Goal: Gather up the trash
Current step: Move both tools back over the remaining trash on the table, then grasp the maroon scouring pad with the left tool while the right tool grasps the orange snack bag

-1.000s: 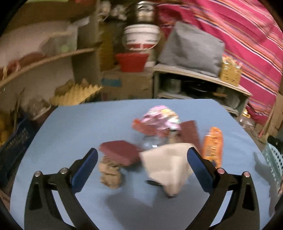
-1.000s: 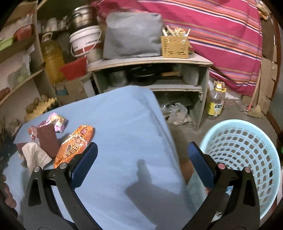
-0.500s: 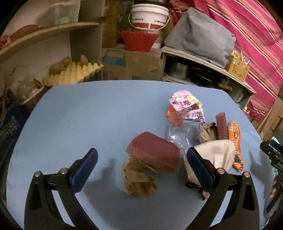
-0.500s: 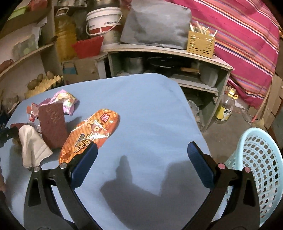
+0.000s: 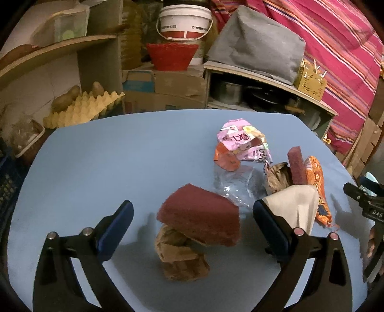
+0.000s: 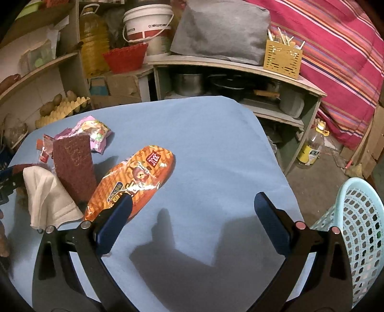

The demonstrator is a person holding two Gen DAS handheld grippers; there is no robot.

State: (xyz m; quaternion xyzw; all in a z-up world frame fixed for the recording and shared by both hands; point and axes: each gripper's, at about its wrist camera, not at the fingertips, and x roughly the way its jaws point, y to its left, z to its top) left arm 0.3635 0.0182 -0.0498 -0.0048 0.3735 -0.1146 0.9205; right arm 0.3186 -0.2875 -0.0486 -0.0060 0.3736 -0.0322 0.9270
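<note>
Trash lies on the blue table (image 5: pixel 96 168). My left gripper (image 5: pixel 192 216) is open around a dark red pad (image 5: pixel 201 216) resting on crumpled brown paper (image 5: pixel 180 254). Beyond lie clear plastic (image 5: pixel 230 182), a pink wrapper (image 5: pixel 242 144), a white tissue (image 5: pixel 297 208), a second red pad (image 5: pixel 296 165) and an orange snack bag (image 5: pixel 316 182). My right gripper (image 6: pixel 192 211) is open and empty above bare table; its left finger overlaps the orange bag (image 6: pixel 136 182). The tissue (image 6: pixel 45 196), red pad (image 6: pixel 72 163) and pink wrapper (image 6: pixel 93 132) lie left of it.
A light blue mesh basket (image 6: pixel 360 228) stands on the floor right of the table (image 6: pixel 204 144). Shelves with pots (image 6: pixel 228 79), a white bucket (image 5: pixel 184 21), a red bowl (image 5: pixel 171 55) and egg trays (image 5: pixel 81 108) stand behind. A bottle (image 6: pixel 312 146) stands on the floor.
My left gripper has dropped lower and shifted left, from the white tissue to the red pad. My right gripper has swung left from the basket side toward the orange bag.
</note>
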